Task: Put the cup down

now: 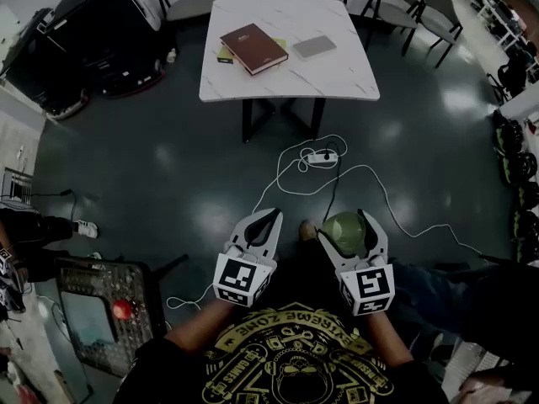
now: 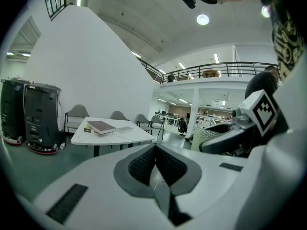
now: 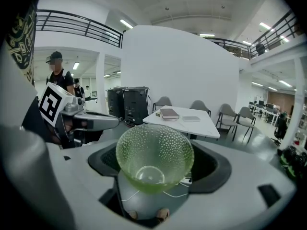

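Observation:
A green, dimpled glass cup (image 1: 343, 230) (image 3: 154, 159) sits between the fingers of my right gripper (image 1: 344, 227) (image 3: 154, 169), which is shut on it, mouth facing forward. The cup is held in the air over the dark floor, close to my body. My left gripper (image 1: 273, 217) (image 2: 154, 151) is level with it on the left, shut with nothing between its jaws. The white marble-look table (image 1: 337, 74) (image 3: 204, 123) stands a few steps ahead. In the left gripper view the cup (image 2: 207, 139) shows at the right.
On the table lie a dark red book (image 1: 253, 47), a small green item under it and a grey flat pad (image 1: 314, 46). Chairs (image 1: 438, 15) ring the table. A power strip (image 1: 322, 157) and white cables cross the floor. Black machines (image 1: 84, 40) stand far left; an equipment case (image 1: 105, 310) near left.

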{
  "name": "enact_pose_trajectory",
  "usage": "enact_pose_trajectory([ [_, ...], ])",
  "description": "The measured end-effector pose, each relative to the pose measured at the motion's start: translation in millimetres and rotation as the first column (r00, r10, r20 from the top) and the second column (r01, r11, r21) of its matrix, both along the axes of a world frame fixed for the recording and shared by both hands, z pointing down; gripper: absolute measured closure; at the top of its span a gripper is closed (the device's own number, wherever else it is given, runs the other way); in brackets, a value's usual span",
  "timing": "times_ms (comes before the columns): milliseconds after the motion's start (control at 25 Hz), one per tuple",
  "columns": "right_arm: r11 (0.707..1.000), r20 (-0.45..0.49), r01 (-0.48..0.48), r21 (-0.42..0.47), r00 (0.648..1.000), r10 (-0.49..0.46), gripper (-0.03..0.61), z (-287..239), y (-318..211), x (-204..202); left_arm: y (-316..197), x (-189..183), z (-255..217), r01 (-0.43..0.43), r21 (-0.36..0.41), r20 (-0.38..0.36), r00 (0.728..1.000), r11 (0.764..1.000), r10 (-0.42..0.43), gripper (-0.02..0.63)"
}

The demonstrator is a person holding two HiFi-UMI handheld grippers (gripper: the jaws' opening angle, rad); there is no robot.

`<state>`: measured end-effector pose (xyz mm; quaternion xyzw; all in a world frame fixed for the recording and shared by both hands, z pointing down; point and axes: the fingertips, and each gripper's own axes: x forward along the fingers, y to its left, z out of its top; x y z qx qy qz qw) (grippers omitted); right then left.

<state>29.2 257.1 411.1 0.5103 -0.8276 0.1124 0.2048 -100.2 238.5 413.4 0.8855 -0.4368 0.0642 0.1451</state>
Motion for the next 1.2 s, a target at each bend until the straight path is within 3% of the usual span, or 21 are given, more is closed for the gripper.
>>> enact_pose_trajectory([
  [520,0.995,0.018,0.103,-0.003,0.995,-0.103,0.179,13,-64,-8,-52,-8,9,0.100,-0.032,0.037,0.994,0.994,-0.099,0.604],
  [1200,0.983,0.065,0.186,-0.008,0.981,-0.185,0.179,19,-161,45,-135,47,8,0.181,-0.053,0.106,0.979,0.982,-0.174,0.604],
])
